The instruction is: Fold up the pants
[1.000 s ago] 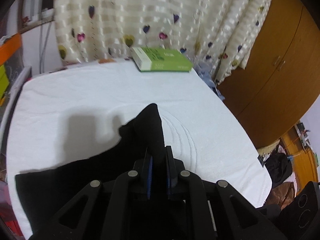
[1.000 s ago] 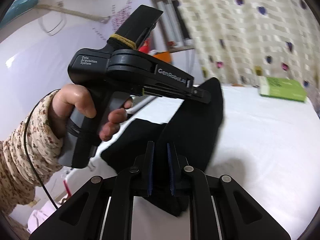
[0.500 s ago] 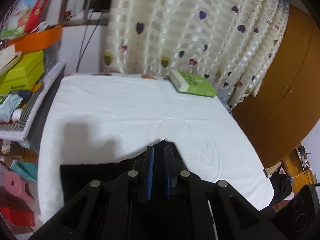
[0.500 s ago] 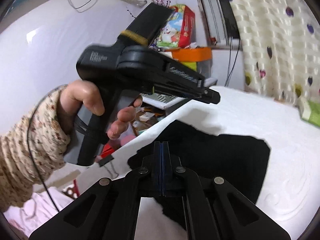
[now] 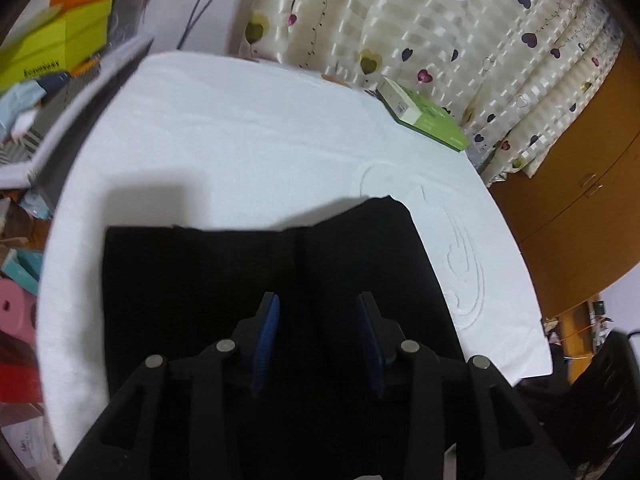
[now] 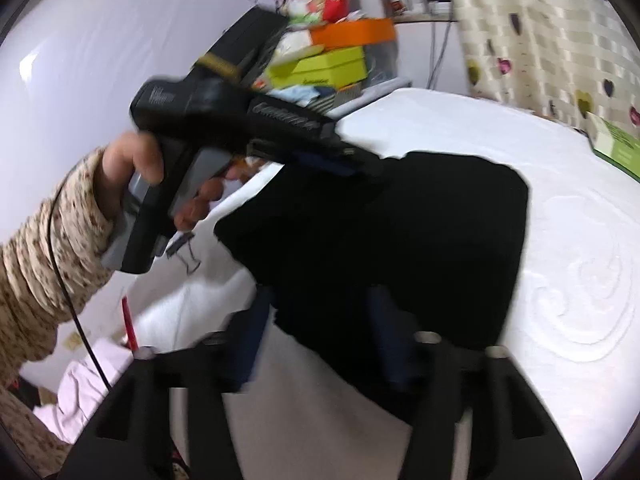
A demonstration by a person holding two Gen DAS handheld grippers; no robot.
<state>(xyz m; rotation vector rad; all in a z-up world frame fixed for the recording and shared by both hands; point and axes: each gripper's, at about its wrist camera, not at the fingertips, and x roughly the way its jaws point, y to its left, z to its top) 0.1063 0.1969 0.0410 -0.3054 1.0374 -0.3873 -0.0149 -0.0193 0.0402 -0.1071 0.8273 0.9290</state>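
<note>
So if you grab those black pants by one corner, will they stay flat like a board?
Probably not. The black fabric pants lie limp and folded on the white textured bedcover, so they would likely droop. They look light, and the bumpy cover may stop them sliding much.

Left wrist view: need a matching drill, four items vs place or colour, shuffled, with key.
Items:
1. pants
2. green book
3. curtain
4. left tool

Descriptions:
A. cream, with heart print, hanging behind the far edge of the white sheet
B. black, lying flat on the near part of the sheet
C. jaws apart above the black cloth, nothing pinched
D. lying at the far right corner of the sheet, next to the curtain

Pairs: 1-B, 2-D, 3-A, 4-C
</note>
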